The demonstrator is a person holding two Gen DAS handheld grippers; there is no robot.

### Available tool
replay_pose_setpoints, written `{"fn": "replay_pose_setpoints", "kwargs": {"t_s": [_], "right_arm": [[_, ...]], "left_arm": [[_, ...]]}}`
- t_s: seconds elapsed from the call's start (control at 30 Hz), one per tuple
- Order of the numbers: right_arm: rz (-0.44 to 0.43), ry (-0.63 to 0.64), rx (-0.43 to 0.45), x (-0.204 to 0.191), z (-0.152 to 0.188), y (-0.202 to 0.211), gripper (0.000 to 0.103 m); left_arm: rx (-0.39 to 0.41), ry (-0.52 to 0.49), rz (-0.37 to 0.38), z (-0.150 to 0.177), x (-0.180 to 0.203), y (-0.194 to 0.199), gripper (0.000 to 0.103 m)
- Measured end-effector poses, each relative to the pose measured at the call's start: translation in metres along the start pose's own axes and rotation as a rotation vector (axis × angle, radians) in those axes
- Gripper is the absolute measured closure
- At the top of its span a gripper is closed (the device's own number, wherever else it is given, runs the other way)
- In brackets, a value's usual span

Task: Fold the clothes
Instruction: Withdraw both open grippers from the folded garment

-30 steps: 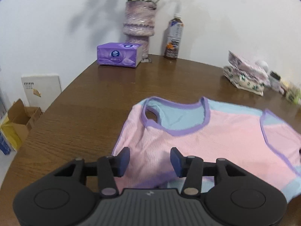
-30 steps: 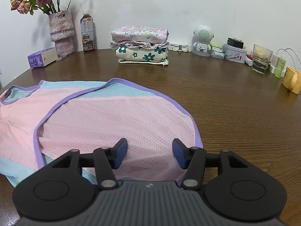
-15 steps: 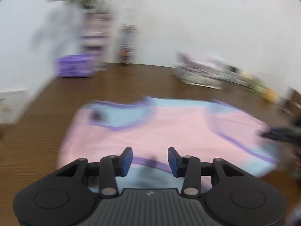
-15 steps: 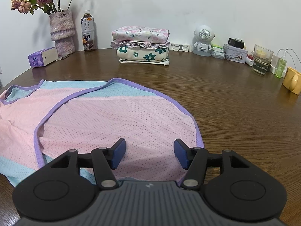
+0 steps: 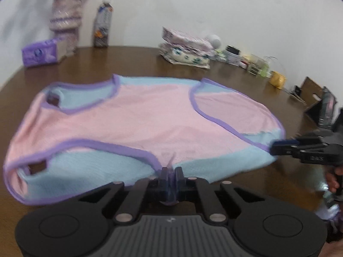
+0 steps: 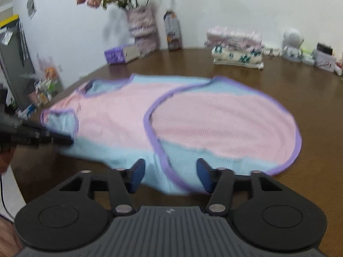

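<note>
On dark wood-grain table (image 5: pixel 133 62): pink-and-blue mesh garment (image 5: pixel 137 117), purple-trimmed.
Left gripper (image 5: pixel 170 176) pinching its hem; right gripper (image 6: pixel 170 172) spread wide.

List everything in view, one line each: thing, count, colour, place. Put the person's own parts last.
top: 1, pink, blue, purple trim, flat mid-table
table: 1, brown wood, under all
vase: 1, pinkish, with flowers, back by wall
bottle: 1, dark drink, right of vase
tissue pack: 1, purple, left of vase
folded clothes: 1 stack, floral, back of table
speaker: 1, white, right of stack
small clutter: several, mixed, back right, blurred
left gripper: black, shut on top's near edge
right gripper: black, open over top's near edge
hand: 1, on right gripper's handle
</note>
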State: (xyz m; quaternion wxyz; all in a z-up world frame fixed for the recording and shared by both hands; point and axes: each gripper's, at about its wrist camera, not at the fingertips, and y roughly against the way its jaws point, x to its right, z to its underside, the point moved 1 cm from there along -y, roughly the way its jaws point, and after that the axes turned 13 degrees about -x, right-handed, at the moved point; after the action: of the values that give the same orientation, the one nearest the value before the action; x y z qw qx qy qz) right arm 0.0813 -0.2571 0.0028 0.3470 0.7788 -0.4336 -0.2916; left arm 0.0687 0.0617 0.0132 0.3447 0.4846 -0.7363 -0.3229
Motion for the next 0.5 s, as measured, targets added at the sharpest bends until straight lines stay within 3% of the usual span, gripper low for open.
{"fn": "replay_pose_setpoints", "kwargs": {"t_s": [0.03,0.07,0.2,0.27,0.47,0.5], "right_arm": [[0.006,0.003,-0.010,0.000,0.001,-0.002,0.088],[0.011,0.007,-0.020,0.000,0.002,-0.004,0.097],[0.011,0.012,-0.023,0.001,0.005,-0.002,0.097],[0.010,0.015,-0.022,-0.001,0.005,-0.001,0.096],[0.005,0.027,-0.018,-0.006,0.006,-0.001,0.094],[0.005,0.028,-0.018,-0.007,0.006,0.000,0.094]], "left_arm": [[0.013,0.013,-0.008,-0.003,-0.003,0.002,0.097],[0.021,0.031,-0.003,-0.006,-0.006,0.004,0.094],[0.033,0.012,0.031,0.000,-0.005,0.015,0.067],[0.021,-0.029,0.056,0.006,0.000,0.016,0.062],[-0.019,-0.103,0.037,0.018,0.011,0.005,0.066],[-0.029,-0.106,0.023,0.018,0.012,0.005,0.084]]}}
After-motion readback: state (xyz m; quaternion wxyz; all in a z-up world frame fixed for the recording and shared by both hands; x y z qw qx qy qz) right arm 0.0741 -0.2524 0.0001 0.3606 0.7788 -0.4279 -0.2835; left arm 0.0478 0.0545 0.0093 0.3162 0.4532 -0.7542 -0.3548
